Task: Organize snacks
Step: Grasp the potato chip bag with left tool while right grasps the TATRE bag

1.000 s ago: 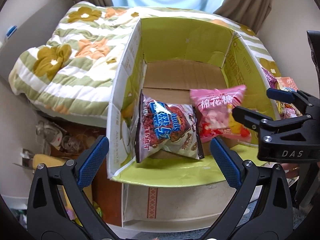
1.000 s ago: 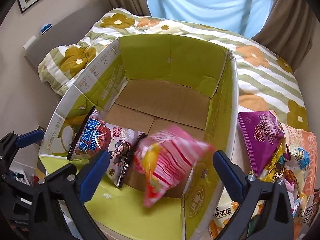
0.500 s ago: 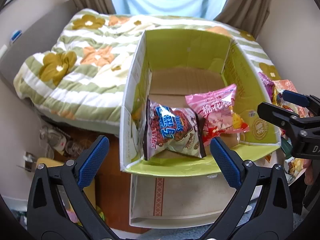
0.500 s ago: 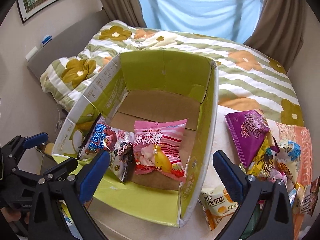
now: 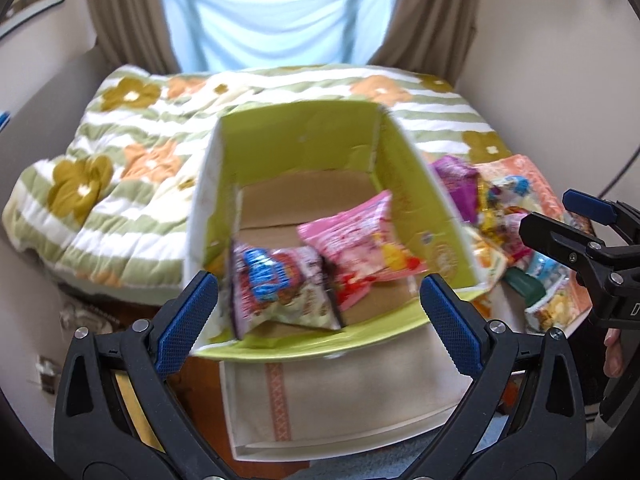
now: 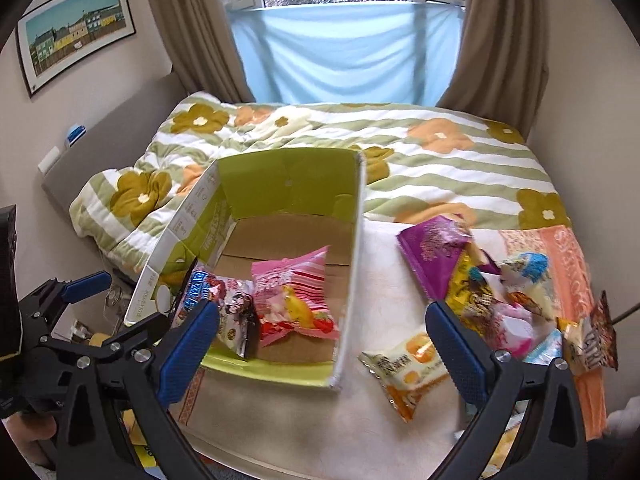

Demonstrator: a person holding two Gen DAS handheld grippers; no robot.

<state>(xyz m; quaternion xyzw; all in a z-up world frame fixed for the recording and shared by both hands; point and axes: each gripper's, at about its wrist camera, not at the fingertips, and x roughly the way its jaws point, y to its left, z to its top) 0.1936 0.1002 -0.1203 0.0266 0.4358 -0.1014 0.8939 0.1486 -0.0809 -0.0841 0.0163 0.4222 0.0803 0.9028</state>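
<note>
Both grippers are gaping wide with nothing between their fingers: the left gripper [image 5: 318, 306] and right gripper [image 6: 320, 340] at bottom centre. The pink bag [image 6: 296, 300] is lying inside the green box [image 6: 288, 176] mid-frame, touching the blue-labelled bag [image 6: 208, 292]; other snacks [image 6: 492, 292] are sitting at right.

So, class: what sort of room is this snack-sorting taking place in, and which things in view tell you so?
Most likely a bedroom in a home. A bed with a flowered quilt fills the room, brown curtains frame the window, and a framed picture hangs on the wall.
</note>
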